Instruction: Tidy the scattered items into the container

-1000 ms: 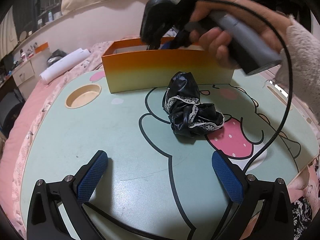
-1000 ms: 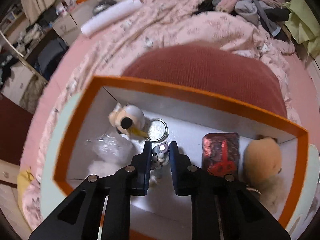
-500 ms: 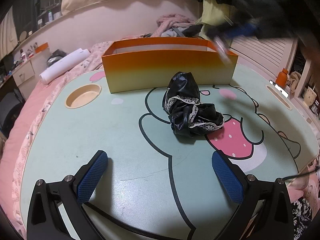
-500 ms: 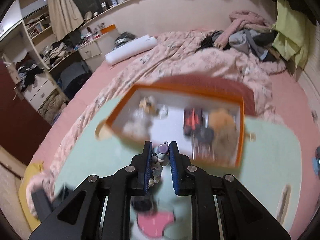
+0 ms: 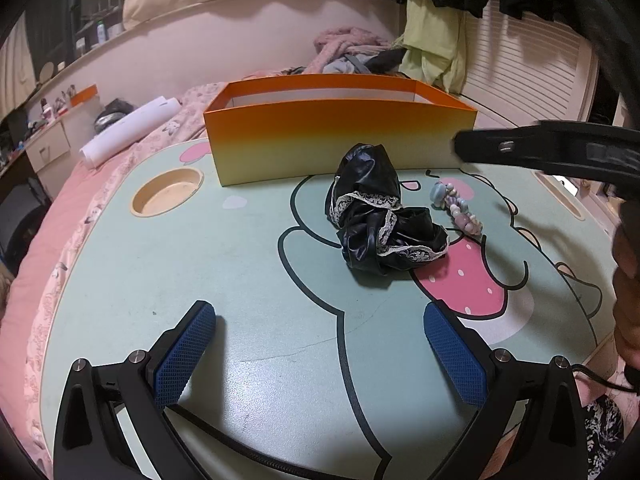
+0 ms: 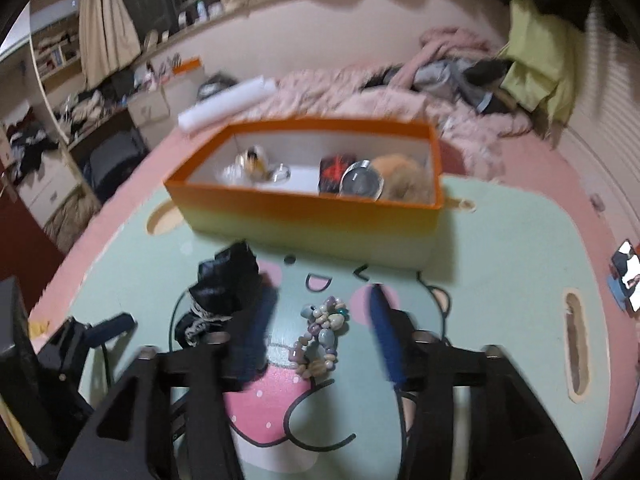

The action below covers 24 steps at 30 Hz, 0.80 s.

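An orange box (image 5: 340, 136) stands at the far side of the green cartoon lap table (image 5: 200, 264); in the right wrist view the box (image 6: 304, 208) holds several items. A black lace-trimmed cloth (image 5: 376, 216) lies crumpled in front of it, also in the right wrist view (image 6: 224, 288). A pastel bead bracelet (image 5: 456, 208) lies on the table right of the cloth. My right gripper (image 6: 320, 344) is open with the bracelet (image 6: 320, 336) lying between its fingers. My left gripper (image 5: 320, 344) is open and empty, low over the table's near side.
A round cup recess (image 5: 168, 192) sits at the table's left. The right gripper's arm (image 5: 552, 152) reaches in from the right. A slot (image 6: 576, 344) lies near the table's right edge. Pink bedding, a white roll (image 5: 128, 132) and clothes surround the table.
My right gripper pulled back from above the box to the table and opened. The bead bracelet it held now lies on the table beside the black cloth. The left gripper has not moved.
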Available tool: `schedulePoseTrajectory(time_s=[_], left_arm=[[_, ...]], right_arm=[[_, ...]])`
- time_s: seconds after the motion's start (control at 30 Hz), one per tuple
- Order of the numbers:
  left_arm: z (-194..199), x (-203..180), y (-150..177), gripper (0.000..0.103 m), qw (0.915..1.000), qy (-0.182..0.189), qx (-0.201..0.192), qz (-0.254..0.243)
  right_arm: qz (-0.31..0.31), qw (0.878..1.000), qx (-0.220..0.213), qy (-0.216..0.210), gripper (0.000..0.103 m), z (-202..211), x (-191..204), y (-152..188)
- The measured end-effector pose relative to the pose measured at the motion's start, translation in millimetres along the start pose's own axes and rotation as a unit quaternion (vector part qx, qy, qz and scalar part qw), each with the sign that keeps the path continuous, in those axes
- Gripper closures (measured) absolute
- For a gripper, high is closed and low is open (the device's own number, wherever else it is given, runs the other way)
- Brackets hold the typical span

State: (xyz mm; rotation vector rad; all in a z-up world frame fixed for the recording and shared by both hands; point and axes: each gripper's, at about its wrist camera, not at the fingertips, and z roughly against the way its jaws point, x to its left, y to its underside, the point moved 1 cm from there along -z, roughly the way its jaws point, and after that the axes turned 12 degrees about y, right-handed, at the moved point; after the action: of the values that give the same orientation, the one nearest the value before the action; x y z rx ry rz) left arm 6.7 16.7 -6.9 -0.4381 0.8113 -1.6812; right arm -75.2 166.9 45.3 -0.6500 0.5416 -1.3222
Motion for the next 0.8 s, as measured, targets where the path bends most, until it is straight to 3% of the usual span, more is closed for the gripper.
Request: schedulePoseTrajectory(time_s=[0.03, 0.1, 0.3, 0.43, 0.5, 0.57, 0.8], left_arm=[[0, 0, 0, 0.000, 1.0000, 0.000, 0.000, 0.000], [0, 0, 0, 0.000, 1.0000, 0.000, 0.000, 0.000], [0, 0, 0, 0.000, 1.0000, 0.000, 0.000, 0.000], [0, 1, 0, 0.000, 1.0000, -0.002, 0.000, 0.002], [1, 2, 0, 0.000, 1.0000, -0.001, -0.001, 0.002], [1, 2, 0, 0.000, 1.0000, -0.001, -0.001, 0.003], [1, 3, -1, 0.000, 1.0000, -0.006, 0.003, 0.004]], right_arm=[[-0.004, 1.000, -0.015, 0.006, 0.031, 7, -2, 4], [-0.002, 1.000, -0.028, 0.013, 0.030, 16, -3, 16], [0.011, 0.999, -0.015, 0.030, 0.030, 17, -5, 56], [0.023, 0.999, 0.015, 0.020, 0.030, 3, -2, 68], [0.029, 0.999, 0.008, 0.045, 0.030, 1, -1, 69], [0.037, 0.998, 0.002, 0.058, 0.019, -2, -1, 70], [0.033, 0.998, -0.001, 0.053, 0.010, -3, -4, 75]])
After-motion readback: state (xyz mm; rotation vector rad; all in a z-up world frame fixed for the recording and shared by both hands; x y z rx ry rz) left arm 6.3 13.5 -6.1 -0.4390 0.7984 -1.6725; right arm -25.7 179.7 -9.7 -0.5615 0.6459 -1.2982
